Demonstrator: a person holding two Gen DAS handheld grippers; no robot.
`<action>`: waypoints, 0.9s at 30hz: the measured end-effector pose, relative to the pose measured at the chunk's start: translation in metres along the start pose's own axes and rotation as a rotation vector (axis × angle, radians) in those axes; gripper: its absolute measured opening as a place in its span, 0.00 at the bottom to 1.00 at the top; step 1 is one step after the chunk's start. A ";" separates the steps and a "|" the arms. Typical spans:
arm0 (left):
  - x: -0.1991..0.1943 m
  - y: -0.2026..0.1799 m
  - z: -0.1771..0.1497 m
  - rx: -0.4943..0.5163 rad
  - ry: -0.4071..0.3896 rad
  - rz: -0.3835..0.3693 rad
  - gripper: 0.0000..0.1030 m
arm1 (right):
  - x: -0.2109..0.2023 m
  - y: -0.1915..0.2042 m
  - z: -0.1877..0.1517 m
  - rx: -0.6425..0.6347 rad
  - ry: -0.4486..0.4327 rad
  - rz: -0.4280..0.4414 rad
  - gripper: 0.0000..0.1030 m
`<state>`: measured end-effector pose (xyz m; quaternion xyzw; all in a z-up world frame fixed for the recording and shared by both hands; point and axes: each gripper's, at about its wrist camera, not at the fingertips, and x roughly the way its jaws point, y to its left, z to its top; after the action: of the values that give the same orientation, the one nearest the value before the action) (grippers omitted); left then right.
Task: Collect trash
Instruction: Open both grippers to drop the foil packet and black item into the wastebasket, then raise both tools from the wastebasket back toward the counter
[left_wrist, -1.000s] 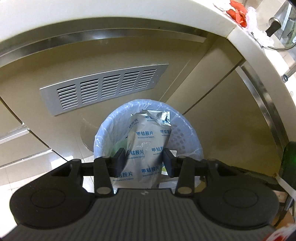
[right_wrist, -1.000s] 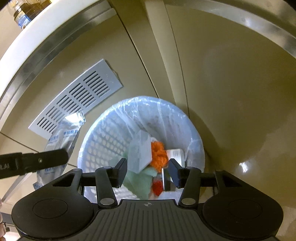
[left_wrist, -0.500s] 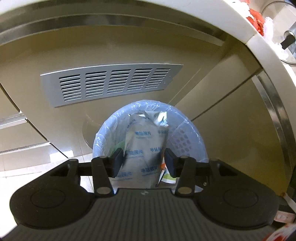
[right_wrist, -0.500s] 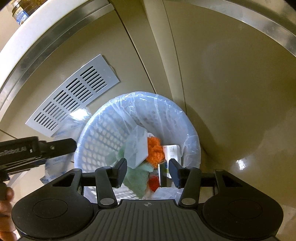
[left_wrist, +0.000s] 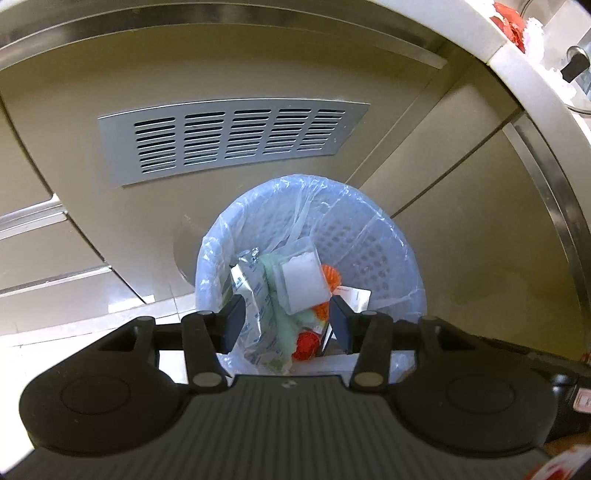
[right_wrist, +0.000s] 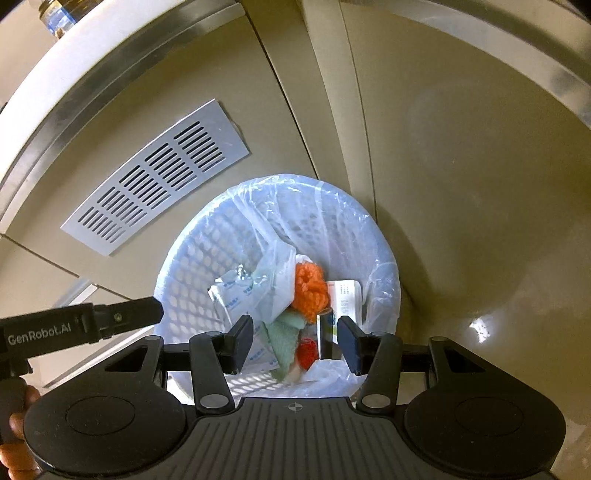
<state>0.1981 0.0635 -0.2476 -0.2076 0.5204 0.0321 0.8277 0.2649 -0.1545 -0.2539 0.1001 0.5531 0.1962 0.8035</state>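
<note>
Left-wrist view is showing the left gripper (left_wrist: 284, 321) hanging over the trash basket (left_wrist: 369, 236), its fingers spread with nothing pinched between them. The silver foil pouch (left_wrist: 251, 295) is lying inside the basket against the near-left wall, partly covered by a green cloth (left_wrist: 273, 291) and a clear plastic bag (left_wrist: 303, 280); the blue printing on it is too small to read. The gripper's body is cutting off the basket's near rim, so the bottom of the pile is staying hidden.

Right-wrist view is showing the right gripper (right_wrist: 295, 343) hovering over the same basket — its fingers are also standing apart and holding nothing. One orange fuzzy lump (right_wrist: 308, 288) is sitting on top, one white printed box (right_wrist: 345, 299) is leaning just beside it on the right, and one red item (right_wrist: 306, 350) is peeking out low down, too crowded to identify. A dark upright piece between the box and the red item is hard to make out.

One grey vent grille (right_wrist: 162, 177) is sitting on the beige cabinet (right_wrist: 461, 184) behind the basket. At the top right corner of the left-wrist view, the tabletop (left_wrist: 532, 74) is carrying red and white scraps — cut off by the frame, uncounted.
</note>
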 end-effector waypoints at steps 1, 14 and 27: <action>-0.002 0.000 -0.001 -0.003 -0.002 0.002 0.44 | -0.002 0.000 0.000 -0.003 -0.002 0.003 0.49; -0.065 -0.005 -0.021 -0.054 -0.053 0.043 0.61 | -0.043 0.017 -0.006 -0.073 -0.008 0.074 0.49; -0.134 -0.041 -0.036 0.021 -0.147 0.071 0.80 | -0.107 0.027 -0.014 -0.167 -0.036 0.100 0.50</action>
<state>0.1174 0.0343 -0.1315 -0.1777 0.4655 0.0711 0.8641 0.2129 -0.1764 -0.1586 0.0638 0.5144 0.2800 0.8081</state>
